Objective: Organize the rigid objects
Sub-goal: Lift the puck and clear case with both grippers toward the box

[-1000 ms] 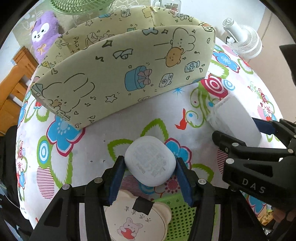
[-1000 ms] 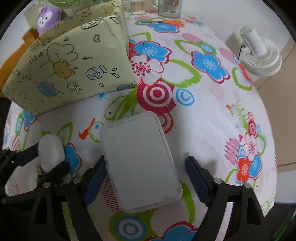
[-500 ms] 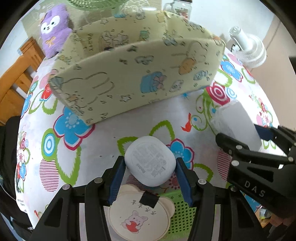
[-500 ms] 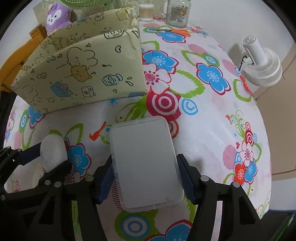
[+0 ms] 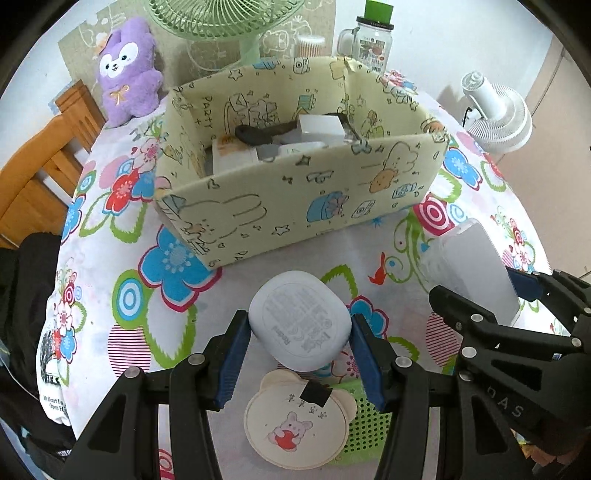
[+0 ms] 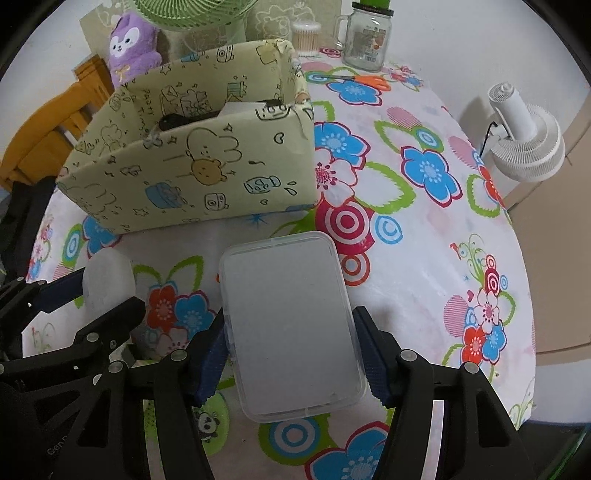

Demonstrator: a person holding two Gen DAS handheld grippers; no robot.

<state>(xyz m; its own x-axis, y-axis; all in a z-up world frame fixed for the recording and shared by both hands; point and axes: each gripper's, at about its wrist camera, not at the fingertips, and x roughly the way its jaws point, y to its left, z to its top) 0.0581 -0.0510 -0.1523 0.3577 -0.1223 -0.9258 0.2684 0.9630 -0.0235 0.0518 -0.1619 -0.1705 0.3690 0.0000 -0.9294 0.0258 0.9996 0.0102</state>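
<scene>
Two grippers show, the left gripper (image 5: 299, 350) and the right gripper (image 6: 291, 358). One yellow storage box (image 5: 295, 206) stands mid-table; in front of it are one white rounded case (image 5: 299, 325) and one clear flat plastic case (image 6: 291, 325). Behind the box stand one purple plush toy (image 5: 125, 74), one green fan (image 5: 225, 18) and one glass jar (image 5: 371, 44). To its right is one white fan (image 5: 495, 114).

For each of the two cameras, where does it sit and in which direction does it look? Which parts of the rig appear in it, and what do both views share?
Left wrist: sits on the left gripper, looking steeply down past its fingers at the white rounded case they clamp; the right gripper shows at right.
Right wrist: sits on the right gripper, looking down at the clear flat box it clamps; the left gripper shows at left.
Shared: the patterned storage box, floral tablecloth, white fan.
</scene>
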